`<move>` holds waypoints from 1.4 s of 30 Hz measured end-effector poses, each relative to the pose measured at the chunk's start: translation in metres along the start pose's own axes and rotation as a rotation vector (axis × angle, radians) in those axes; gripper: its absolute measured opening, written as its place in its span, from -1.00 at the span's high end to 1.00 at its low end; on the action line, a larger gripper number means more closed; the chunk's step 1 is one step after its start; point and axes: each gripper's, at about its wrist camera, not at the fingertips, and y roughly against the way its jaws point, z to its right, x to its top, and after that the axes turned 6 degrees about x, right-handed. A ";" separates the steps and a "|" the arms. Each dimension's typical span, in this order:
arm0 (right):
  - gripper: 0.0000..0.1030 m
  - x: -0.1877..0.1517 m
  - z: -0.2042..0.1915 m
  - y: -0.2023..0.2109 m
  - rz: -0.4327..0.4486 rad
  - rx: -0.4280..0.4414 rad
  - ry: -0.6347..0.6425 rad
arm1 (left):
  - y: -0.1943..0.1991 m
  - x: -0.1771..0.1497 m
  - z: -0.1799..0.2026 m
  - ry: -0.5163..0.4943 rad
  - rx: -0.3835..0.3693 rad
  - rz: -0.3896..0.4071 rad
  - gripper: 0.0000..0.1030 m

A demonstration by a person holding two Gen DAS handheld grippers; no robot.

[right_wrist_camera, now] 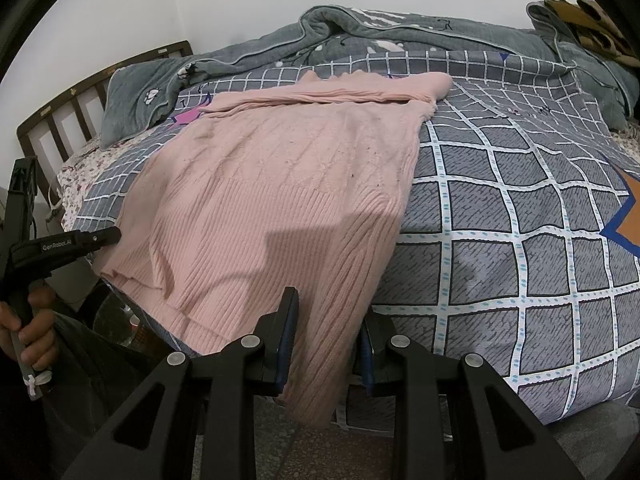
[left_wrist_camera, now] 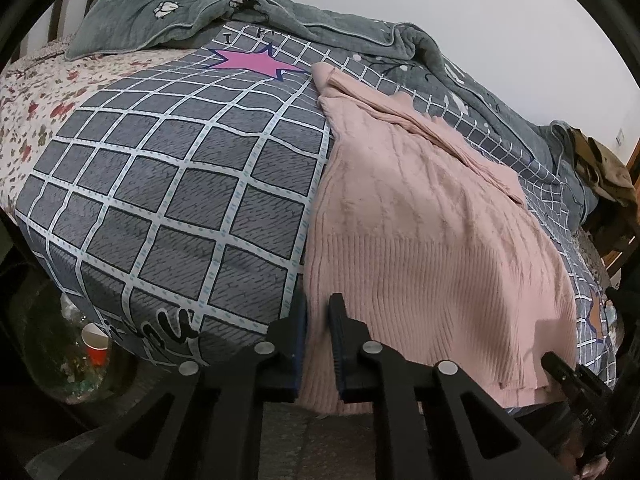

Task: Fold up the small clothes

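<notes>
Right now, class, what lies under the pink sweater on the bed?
Under the pink sweater lies the grey checked bedcover, which shows all round it. The cover's pattern beneath the knit is hidden. The hem hangs over the bed's edge, pinched in both grippers.

A pink sweater (right_wrist_camera: 280,184) lies flat on the checked bed (right_wrist_camera: 500,208). The right tongs (right_wrist_camera: 328,344) clamp its hem at 6 o'clock; the left tongs (right_wrist_camera: 108,236) pinch its corner at 9 o'clock.
</notes>
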 end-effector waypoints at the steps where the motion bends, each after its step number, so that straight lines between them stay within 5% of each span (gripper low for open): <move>1: 0.47 0.000 0.000 0.000 0.000 0.003 -0.002 | 0.000 0.000 0.000 0.004 -0.003 -0.001 0.81; 19: 0.55 0.000 -0.003 -0.001 0.001 0.012 0.004 | 0.000 -0.002 0.006 -0.012 -0.011 0.002 0.63; 24: 0.57 -0.001 -0.003 -0.001 0.001 0.020 0.002 | 0.000 -0.002 0.005 -0.019 0.000 -0.004 0.82; 30: 0.88 -0.001 -0.005 -0.001 -0.006 0.043 0.005 | 0.003 0.000 -0.007 0.050 -0.085 -0.017 0.86; 42: 0.90 0.020 0.019 0.037 0.036 0.264 -0.217 | 0.044 0.018 -0.019 0.159 -0.240 0.020 0.87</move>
